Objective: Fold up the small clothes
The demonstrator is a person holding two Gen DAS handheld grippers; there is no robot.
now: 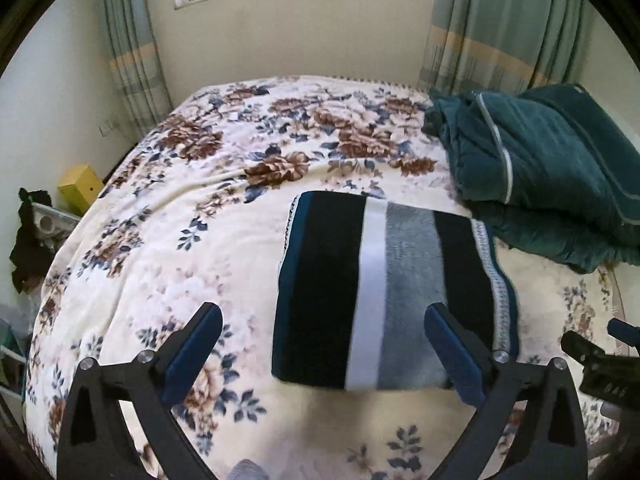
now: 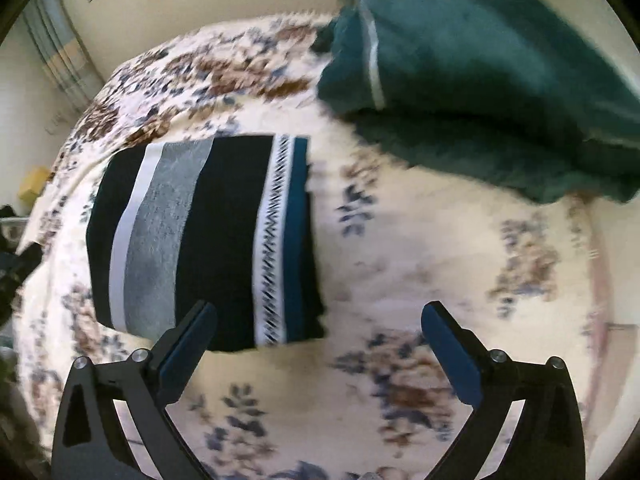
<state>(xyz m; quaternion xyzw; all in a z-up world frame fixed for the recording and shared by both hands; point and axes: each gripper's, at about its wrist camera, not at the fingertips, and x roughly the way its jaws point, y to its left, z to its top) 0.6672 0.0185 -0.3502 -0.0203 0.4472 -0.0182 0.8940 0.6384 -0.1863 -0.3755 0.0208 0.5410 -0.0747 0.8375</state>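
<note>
Folded striped cloth (image 1: 384, 292) lies flat on the floral bed cover (image 1: 192, 240), near the front edge, w/ a dark teal blanket (image 1: 552, 168) heaped just beyond its right side. Left gripper (image 1: 324, 356) is above the cloth, fingers wide, nothing btwn them. Right gripper (image 2: 318, 354) is above the cloth's right edge, fingers wide too, empty; that view's blurred.

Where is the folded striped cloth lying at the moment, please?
The folded striped cloth lies flat on the floral bedspread, right of centre in the left wrist view, just in front of the dark green bedding and held by neither gripper.
</note>
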